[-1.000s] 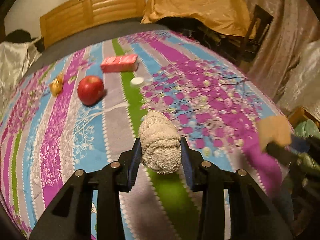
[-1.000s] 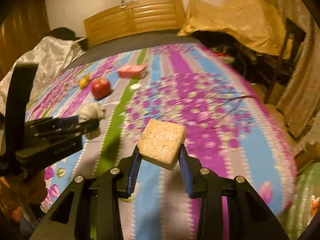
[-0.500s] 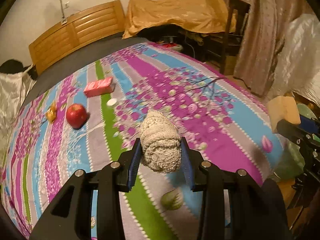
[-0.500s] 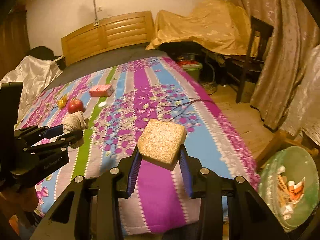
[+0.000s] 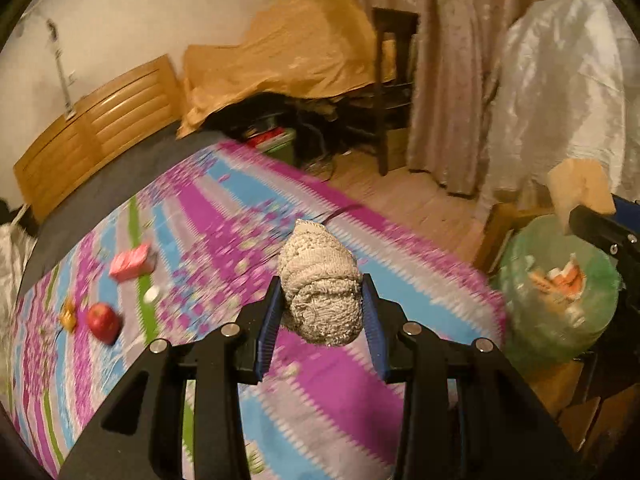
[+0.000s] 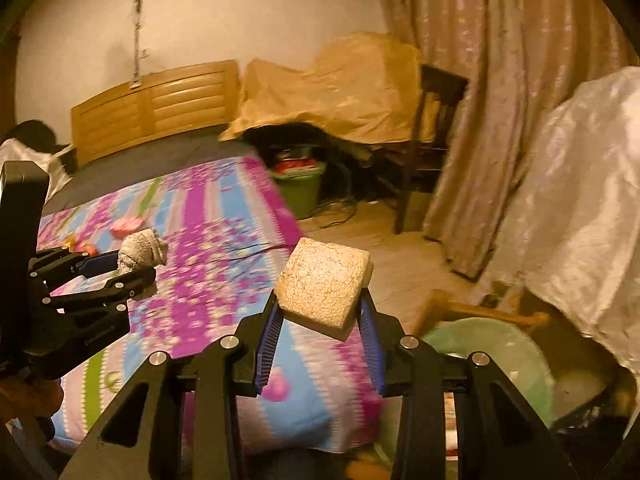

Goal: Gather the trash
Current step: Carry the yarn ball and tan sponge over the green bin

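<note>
Trash in both grippers, bin ahead to your right.
Your left gripper (image 5: pixel 320 316) clamps the knitted wad (image 5: pixel 320 292) above the bedspread (image 5: pixel 208 240); swing it right until the green bin (image 5: pixel 560 292) sits under its fingers. Your right gripper (image 6: pixel 320 320) pinches the sponge block (image 6: pixel 326 282); the bin's rim (image 6: pixel 488 332) lies just below-right, so tip forward before releasing.

Bed (image 5: pixel 328 392) under striped floral cover; wooden headboard (image 5: pixel 100 120) at far end. On the cover, ahead-left of the left tool: red apple (image 5: pixel 104 322), gold wrapper-like item (image 5: pixel 68 316) just beside it, small white cap (image 5: pixel 152 294), pink packet (image 5: pixel 132 264). Ahead-right: tan sheet (image 5: pixel 288 52) draped over furniture, dark wooden chair (image 6: pixel 432 140), curtain (image 6: pixel 500 80), green bin (image 6: pixel 300 192) on the floor.
</note>
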Tool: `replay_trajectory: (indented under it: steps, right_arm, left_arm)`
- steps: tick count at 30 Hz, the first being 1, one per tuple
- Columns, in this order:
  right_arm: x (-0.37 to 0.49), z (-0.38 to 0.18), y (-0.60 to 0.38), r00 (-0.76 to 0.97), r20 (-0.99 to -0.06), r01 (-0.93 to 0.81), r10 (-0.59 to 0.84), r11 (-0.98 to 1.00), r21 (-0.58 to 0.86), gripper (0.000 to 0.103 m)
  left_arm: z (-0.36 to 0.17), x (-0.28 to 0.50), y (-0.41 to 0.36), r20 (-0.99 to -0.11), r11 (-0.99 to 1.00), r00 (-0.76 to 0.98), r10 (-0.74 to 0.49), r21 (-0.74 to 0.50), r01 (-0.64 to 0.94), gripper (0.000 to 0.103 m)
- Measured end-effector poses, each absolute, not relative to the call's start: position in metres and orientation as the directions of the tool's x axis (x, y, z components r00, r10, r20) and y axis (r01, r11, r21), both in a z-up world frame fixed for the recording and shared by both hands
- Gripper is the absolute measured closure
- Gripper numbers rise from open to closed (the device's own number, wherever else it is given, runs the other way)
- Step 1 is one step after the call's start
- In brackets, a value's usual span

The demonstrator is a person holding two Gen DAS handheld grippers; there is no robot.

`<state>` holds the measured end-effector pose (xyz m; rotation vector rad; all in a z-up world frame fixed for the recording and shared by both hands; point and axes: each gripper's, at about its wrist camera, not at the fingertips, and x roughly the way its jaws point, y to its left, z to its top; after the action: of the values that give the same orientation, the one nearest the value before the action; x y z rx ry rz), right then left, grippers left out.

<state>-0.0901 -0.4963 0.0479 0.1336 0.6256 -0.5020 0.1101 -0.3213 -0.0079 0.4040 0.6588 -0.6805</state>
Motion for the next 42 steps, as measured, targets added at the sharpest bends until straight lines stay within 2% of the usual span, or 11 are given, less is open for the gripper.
replay_trajectory:
  steps: [7,18,25,42]
  right_arm:
    - [-0.161,0.067,-0.568,0.619,-0.575,0.635,-0.535,0.772,-0.035,0.064]
    - [-0.249,0.07,-0.648,0.471,-0.593,0.777,-0.653,0.626,-0.072,0.063]
    - [-0.278,0.046,-0.671,0.409,-0.642,0.814,-0.648,0.577,-0.063,0.063]
    - [-0.286,0.019,-0.679,0.395,-0.698,0.812,-0.597,0.582,-0.038,0.063]
  left_arm:
    - [0.004,0.076,-0.394,-0.653,0.601,0.543,-0.528,0.164,0.782,0.066]
    - [0.003,0.021,-0.486,-0.676,0.415,0.43,-0.599,0.198,0.888,0.066]
    - [-0.006,-0.011,-0.522,-0.694,0.306,0.378,-0.612,0.232,0.923,0.066]
    - [-0.038,-0.032,-0.553,-0.772,0.178,0.256,-0.583,0.186,0.966,0.066]
